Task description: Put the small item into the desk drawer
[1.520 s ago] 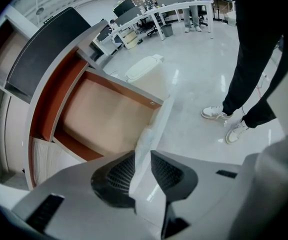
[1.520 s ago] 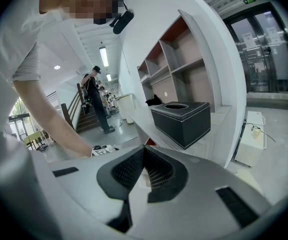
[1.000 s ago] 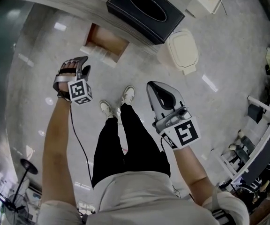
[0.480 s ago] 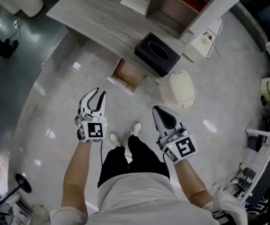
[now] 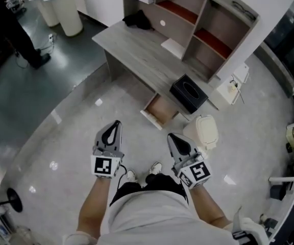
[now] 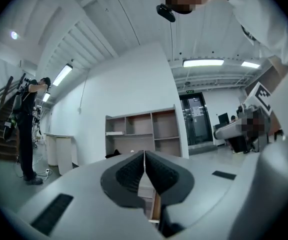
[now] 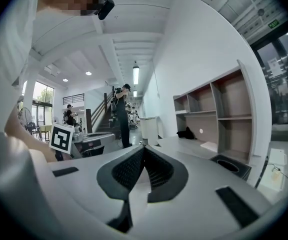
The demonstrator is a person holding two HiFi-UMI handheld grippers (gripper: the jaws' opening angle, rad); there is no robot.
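While both tongs are held out level in front of the person's waist, neither carries anything. The left gripper (image 5: 117, 123) has just been closing – its ribbed pads now meet along one line in its own view, with nothing between them. The right gripper (image 5: 170, 136) is likewise closed on nothing, pads together.

Beyond the jaws lies bare grey floor (image 5: 75, 131), then a cream bin (image 5: 202, 132) to the right. Just past it, the drawer (image 5: 161, 110) stands pulled out from under the near edge of the desk (image 5: 137, 50). Its inside is brown and too small in the head view to tell whether the small item lies in it; no view shows the item anywhere else either. A black tissue box (image 5: 188, 93) sits on the desk edge right of the drawer. Farther off, a dark bundle (image 5: 137, 19) rests at the back of the desk top, beside the open shelf unit (image 5: 203, 27).

Judgement: with empty tongs, the person standing back and the drawer open, the placing step looks finished – what remains is probably closing the drawer. Not confirmed, since the item is unseen.

Next move would call for stepping in, lowering one closed gripper to the drawer's pale front panel, and pushing it squarely toward the desk so it slides without skewing.
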